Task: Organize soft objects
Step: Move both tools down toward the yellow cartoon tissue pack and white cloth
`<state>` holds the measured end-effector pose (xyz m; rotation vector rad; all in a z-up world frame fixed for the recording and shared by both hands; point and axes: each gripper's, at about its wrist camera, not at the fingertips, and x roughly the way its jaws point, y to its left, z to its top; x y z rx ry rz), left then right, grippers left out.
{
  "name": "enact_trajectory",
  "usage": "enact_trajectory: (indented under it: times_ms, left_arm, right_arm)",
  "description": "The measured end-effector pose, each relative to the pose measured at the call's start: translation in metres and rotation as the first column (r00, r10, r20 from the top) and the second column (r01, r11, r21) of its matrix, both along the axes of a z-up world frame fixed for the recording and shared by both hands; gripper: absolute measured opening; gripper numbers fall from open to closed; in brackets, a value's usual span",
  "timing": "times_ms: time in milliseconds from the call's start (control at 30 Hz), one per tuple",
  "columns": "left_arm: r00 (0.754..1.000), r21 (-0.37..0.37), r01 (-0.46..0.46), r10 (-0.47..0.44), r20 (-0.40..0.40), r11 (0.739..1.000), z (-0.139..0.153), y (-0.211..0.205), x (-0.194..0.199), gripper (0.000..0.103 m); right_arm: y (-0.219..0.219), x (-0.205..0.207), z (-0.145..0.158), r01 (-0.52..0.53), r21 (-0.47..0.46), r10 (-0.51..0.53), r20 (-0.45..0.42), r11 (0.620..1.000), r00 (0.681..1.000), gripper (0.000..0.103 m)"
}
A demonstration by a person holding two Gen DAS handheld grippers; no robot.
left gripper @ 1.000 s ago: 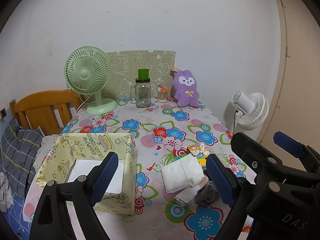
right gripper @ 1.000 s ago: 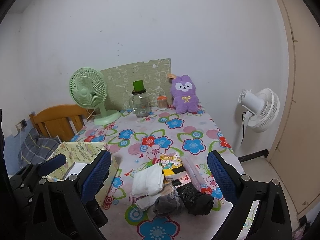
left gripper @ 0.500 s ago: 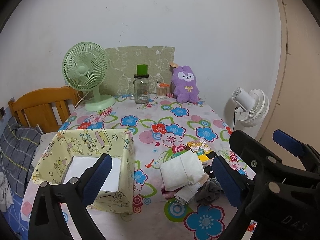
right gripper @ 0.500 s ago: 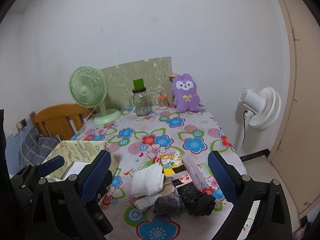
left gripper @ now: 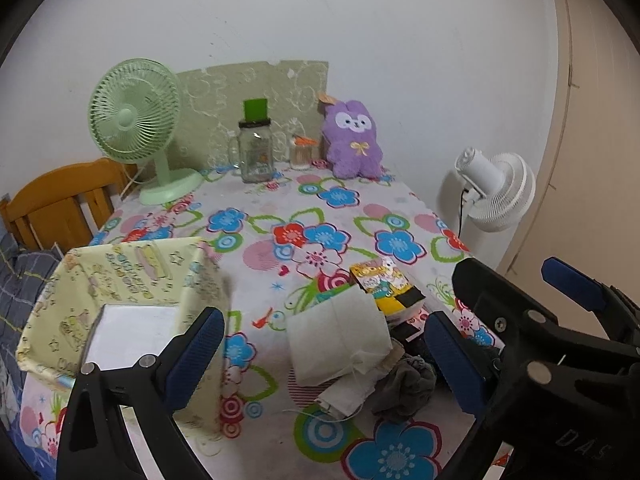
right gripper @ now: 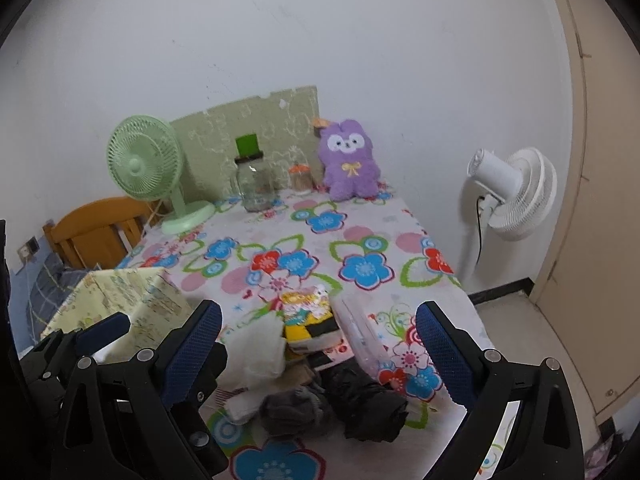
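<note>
White folded cloth [left gripper: 338,338] lies on top of the soft pile at the near edge of the counter [left gripper: 280,208], just right of the yellow fabric bin [left gripper: 120,280]. It lies flat. Its long axis runs from near-left to far-right in my left view, with the far corner pointing at the yellow-and-black packet [left gripper: 386,286] it partly overlaps. A loose thread trails off its near edge.

Under and beside it: a second pale cloth [left gripper: 346,398], a grey sock bundle [right gripper: 294,406] and a black bundle [right gripper: 370,402] touching each other, and a clear plastic sleeve [right gripper: 358,336] just right of the packet.

My left claw [left gripper: 320,360] has just been opening and now stands wide apart. The white cloth sits in line between the fingers, but the pads are not on it. My right claw [right gripper: 316,354] is also spread wide and empty, framing the same pile.

Risks as I judge them:
- Everything is stacked and touching, so closing on the white cloth could also pinch the pale one below and drag two items.
- The thread may snag on a pad or on the bundles.
- A folded cloth gripped at one edge will likely unfold and drape when lifted.
- Both claws aim at one pile and stand near each other, so they could collide.
- The bin's walls are soft. My left finger [left gripper: 192,354] is just beside its near corner and could push that wall in.
</note>
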<state>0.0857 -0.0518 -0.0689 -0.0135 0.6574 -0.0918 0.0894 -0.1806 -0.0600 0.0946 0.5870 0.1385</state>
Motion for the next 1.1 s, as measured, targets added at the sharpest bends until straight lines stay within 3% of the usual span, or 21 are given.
enact_trajectory:
  times_ms: [333,800,900,1033,1100]
  left_arm:
    - [0.997,0.02,0.029,-0.028,-0.07,0.999,-0.024,-0.02,0.024,0.101]
    - [0.988,0.026,0.042,-0.038,-0.148,0.999,-0.052,-0.028,0.049,0.092]
    - [0.986,0.025,0.045,-0.041,-0.162,0.999,-0.057,-0.029,0.053,0.085]
    - [0.976,-0.006,0.069,-0.069,-0.206,0.998,-0.065,-0.027,0.059,0.062]
    - [0.975,-0.023,0.075,-0.078,-0.208,0.997,-0.065,-0.025,0.059,0.059]
  right_arm:
    - [-0.013,0.022,-0.027,0.002,0.011,-0.002,-0.073,1.0,0.997,0.094]
    - [-0.009,0.047,-0.053,-0.023,0.018,0.025,-0.155,1.0,0.988,0.094]
    - [-0.008,0.051,-0.058,-0.028,0.018,0.03,-0.168,0.999,0.985,0.094]
    - [-0.007,0.055,-0.062,-0.025,0.02,0.028,-0.182,0.999,0.983,0.094]
    - [-0.006,0.056,-0.063,-0.027,0.022,0.031,-0.188,0.999,0.982,0.094]
